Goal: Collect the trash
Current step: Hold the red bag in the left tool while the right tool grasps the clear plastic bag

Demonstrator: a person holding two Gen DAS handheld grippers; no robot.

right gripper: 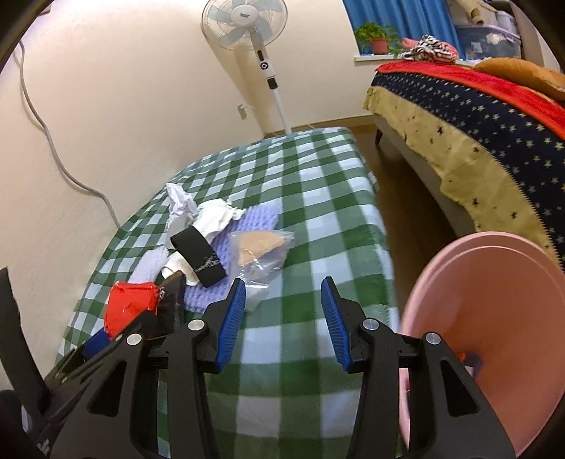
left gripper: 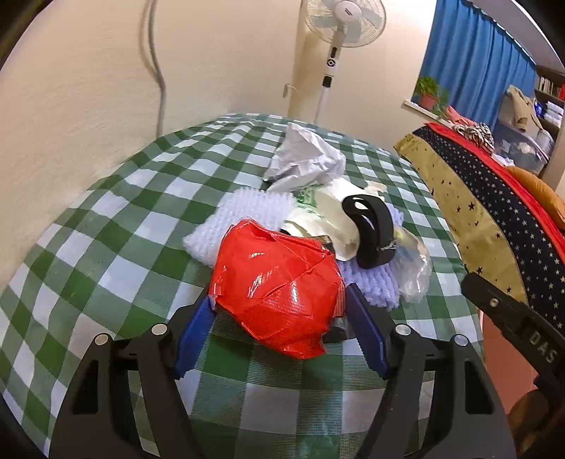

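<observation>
A crumpled red foil wrapper (left gripper: 279, 279) sits between the blue pads of my left gripper (left gripper: 279, 300), which press on both its sides just above the green checked tablecloth (left gripper: 106, 219). The right wrist view shows the same wrapper (right gripper: 130, 307) at lower left. Behind it lies a pile: crumpled white paper (left gripper: 307, 155), a black band (left gripper: 370, 229), a clear plastic bag (right gripper: 261, 250) and a lilac knitted cloth (right gripper: 254, 219). My right gripper (right gripper: 282, 293) hangs open over bare cloth, nothing between its fingers. A pink bin (right gripper: 494, 335) stands right of it.
A bed with a star-patterned blanket (right gripper: 476, 123) runs along the right, with a strip of wooden floor (right gripper: 399, 176) between it and the table. A standing fan (right gripper: 243, 28) is at the far wall. A grey cable (right gripper: 53, 148) hangs down the wall on the left.
</observation>
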